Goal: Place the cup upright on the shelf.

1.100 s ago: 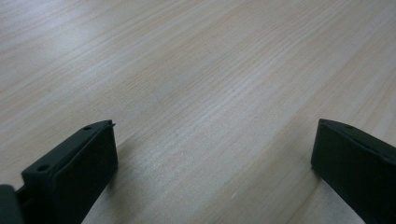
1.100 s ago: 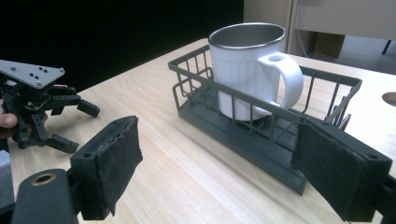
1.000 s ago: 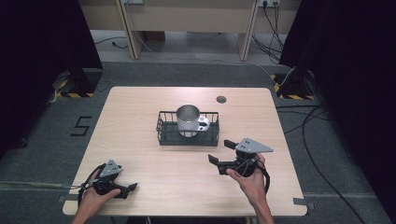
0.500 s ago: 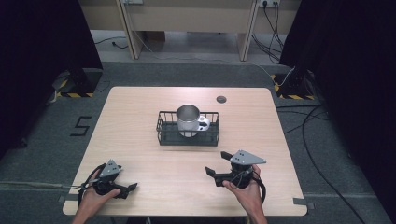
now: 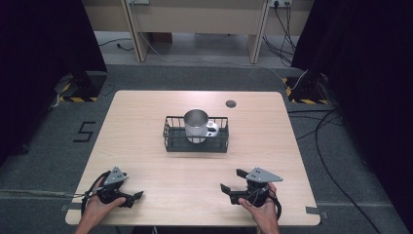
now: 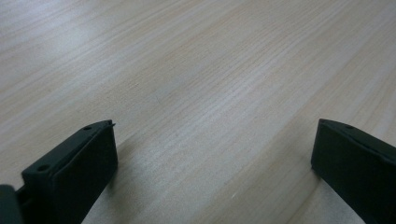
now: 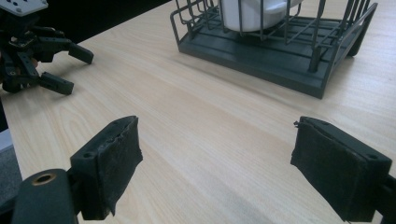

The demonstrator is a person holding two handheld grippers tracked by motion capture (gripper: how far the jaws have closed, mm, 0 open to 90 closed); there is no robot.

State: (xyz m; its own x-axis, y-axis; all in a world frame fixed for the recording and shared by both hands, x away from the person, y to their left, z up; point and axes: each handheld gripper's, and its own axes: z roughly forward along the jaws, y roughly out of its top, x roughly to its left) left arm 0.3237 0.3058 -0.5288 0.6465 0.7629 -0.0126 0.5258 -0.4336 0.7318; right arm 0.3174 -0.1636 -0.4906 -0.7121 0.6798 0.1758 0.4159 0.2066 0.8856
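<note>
A black wire basket stands at the table's middle with a shiny metal cup upright inside it. My left gripper rests near the front left corner, open, with bare wood between its jaws. My right gripper is held near the front edge on the right, open and holding nothing, pointing left. In the right gripper view its padded jaws stand wide apart over the wood, the basket and cup lie ahead, and the left gripper sits far left.
A small dark round disc is set in the wooden table behind the basket. Cables run over the grey floor on the right. Dark curtains flank both sides.
My right gripper has drawn back from the basket toward the table's front edge and come lower. The left gripper, basket and cup have not moved.
</note>
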